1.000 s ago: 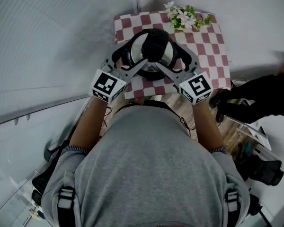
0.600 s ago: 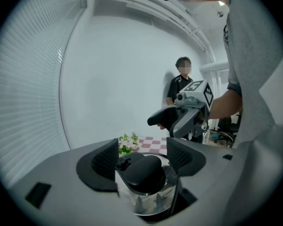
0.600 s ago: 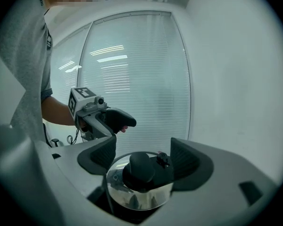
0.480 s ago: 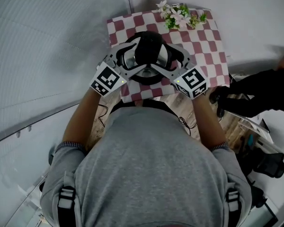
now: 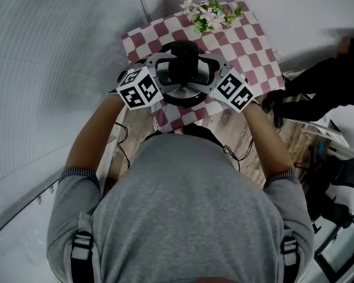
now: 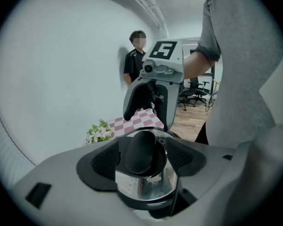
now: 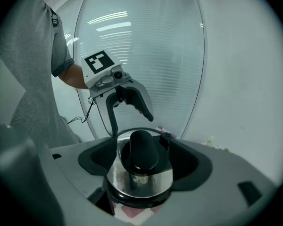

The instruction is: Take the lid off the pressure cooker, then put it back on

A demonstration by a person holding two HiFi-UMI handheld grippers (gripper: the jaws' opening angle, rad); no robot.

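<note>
Lid sits on cooker, by surface's near edge. Left gripper fingers apart, flanking lid. Right gripper fingers closing, lid between, likely not pressed yet. Risk: uneven squeeze slips off the steel dome, or cooker drags along.

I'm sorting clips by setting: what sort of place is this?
Probably an office or lab corner, not a home kitchen: swivel office chairs in the background, a curved glass partition, and one small cloth-covered table.

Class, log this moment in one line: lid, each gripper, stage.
lid: on pressure cooker | left gripper: open, knob between jaws | right gripper: jaws closing, knob between them, ungripped | stage: lid not yet lifted
</note>
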